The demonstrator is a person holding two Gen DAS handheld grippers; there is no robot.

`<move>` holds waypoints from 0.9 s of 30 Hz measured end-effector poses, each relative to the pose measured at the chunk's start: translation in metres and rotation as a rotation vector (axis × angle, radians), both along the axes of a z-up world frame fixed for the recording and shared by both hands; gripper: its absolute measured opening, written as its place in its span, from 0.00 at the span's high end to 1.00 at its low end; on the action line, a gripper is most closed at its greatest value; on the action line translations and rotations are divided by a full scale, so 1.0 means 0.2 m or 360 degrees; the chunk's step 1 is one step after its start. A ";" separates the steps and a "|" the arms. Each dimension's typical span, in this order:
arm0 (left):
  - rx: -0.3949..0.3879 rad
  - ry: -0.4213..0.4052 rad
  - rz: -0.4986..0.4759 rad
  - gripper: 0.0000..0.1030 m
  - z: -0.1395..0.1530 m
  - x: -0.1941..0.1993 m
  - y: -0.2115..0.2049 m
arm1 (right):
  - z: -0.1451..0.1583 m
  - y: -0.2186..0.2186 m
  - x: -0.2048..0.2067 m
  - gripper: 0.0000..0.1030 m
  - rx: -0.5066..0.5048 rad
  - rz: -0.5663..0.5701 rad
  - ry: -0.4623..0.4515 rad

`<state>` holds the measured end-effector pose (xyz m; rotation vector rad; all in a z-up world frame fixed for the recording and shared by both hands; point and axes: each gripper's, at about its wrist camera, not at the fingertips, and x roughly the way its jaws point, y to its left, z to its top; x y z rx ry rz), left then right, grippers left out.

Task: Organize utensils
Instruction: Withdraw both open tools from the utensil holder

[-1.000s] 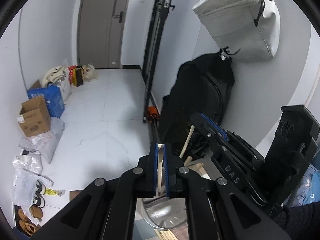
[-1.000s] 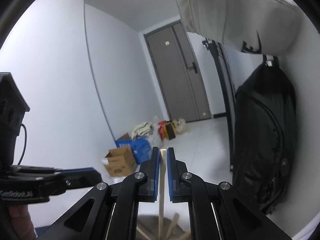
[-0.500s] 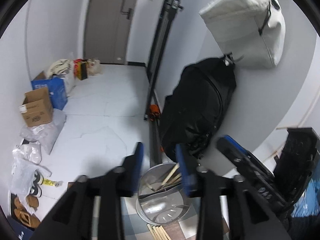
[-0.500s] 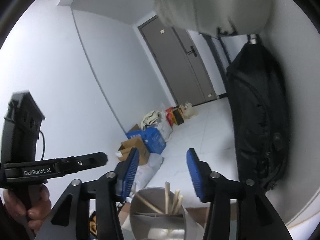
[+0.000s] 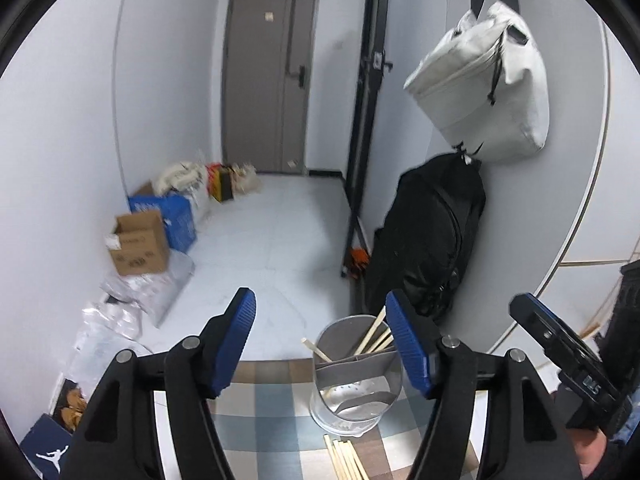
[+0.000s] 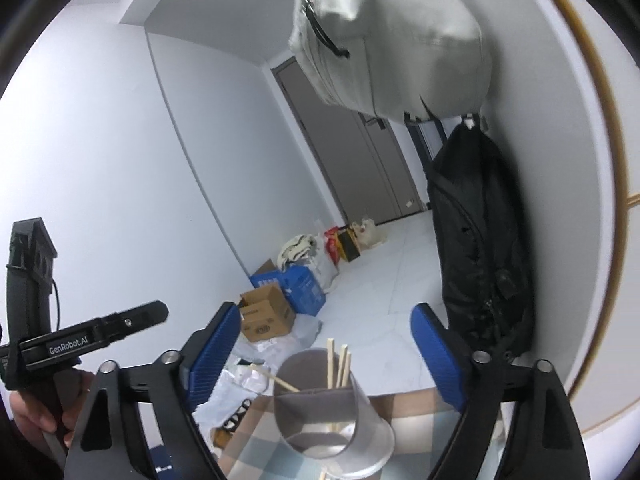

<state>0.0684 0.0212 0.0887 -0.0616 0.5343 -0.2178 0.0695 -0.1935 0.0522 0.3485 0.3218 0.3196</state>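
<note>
Both chopsticks have left my grips since a second ago and now stand in the utensil holder (image 5: 356, 376) with the others. My left gripper (image 5: 320, 344) and right gripper (image 6: 326, 354) have pulled back, jaws spreading wider, nothing between them. More chopsticks (image 5: 346, 460) lie on the checked tablecloth (image 5: 264, 408) just in front of the holder.

Blue pads (image 5: 236, 344) on black grippers; pale wood chopsticks (image 5: 374, 334); grey holder (image 5: 356, 376); blue-beige checked cloth (image 5: 272, 412); white bag (image 5: 480, 92); black backpack (image 5: 432, 240); brown box (image 5: 138, 246).
</note>
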 end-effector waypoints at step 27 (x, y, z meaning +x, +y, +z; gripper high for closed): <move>0.0001 0.0070 0.0134 0.12 -0.43 -0.34 -0.02 | -0.24 0.11 -0.45 0.00 -0.0219 0.0098 0.0188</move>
